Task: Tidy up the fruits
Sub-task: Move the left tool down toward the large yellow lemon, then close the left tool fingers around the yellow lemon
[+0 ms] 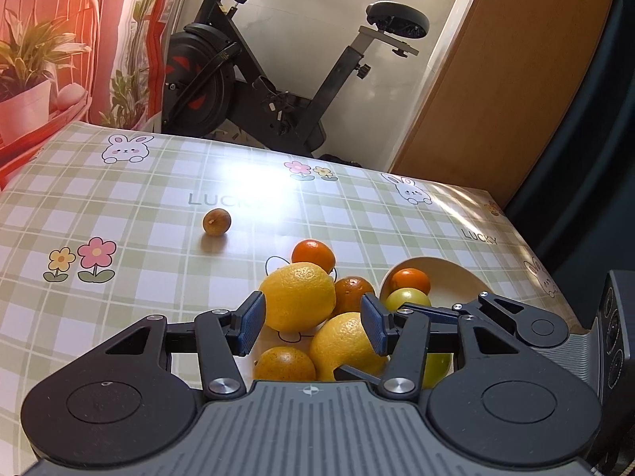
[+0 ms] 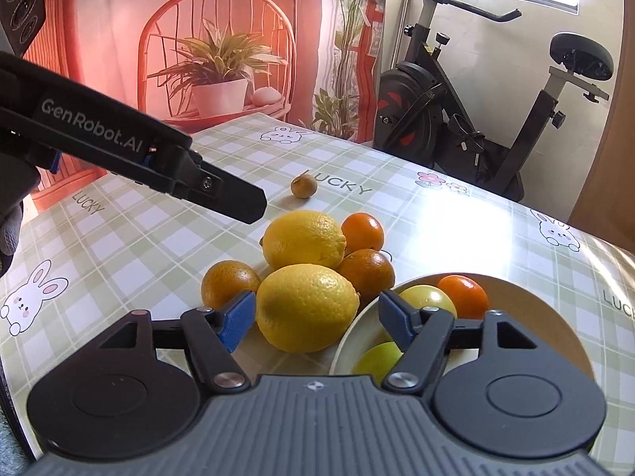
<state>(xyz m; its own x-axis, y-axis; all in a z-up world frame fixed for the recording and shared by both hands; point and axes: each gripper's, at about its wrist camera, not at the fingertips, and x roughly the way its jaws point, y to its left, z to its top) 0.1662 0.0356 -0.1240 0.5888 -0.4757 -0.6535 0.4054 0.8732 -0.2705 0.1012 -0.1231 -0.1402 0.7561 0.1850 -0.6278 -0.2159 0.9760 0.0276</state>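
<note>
Two lemons lie on the table: a far one (image 1: pixel 297 296) (image 2: pixel 304 240) and a near one (image 1: pixel 345 344) (image 2: pixel 307 307). Three oranges (image 1: pixel 313 254) (image 1: pixel 352 293) (image 1: pixel 284 364) lie around them, also seen in the right wrist view (image 2: pixel 363 232) (image 2: pixel 368 273) (image 2: pixel 228 283). A cream bowl (image 1: pixel 448 277) (image 2: pixel 528 317) holds an orange (image 1: pixel 408 281) (image 2: pixel 464 295) and two green fruits (image 2: pixel 430 299) (image 2: pixel 377 361). My left gripper (image 1: pixel 313 327) is open above the lemons. My right gripper (image 2: pixel 317 323) is open around the near lemon, not touching it.
A small brown fruit (image 1: pixel 216 221) (image 2: pixel 303 186) lies alone farther back on the checked tablecloth (image 1: pixel 119 218). The left gripper's body (image 2: pixel 158 154) shows at the right wrist view's left. An exercise bike (image 1: pixel 278 79) stands beyond the table's far edge.
</note>
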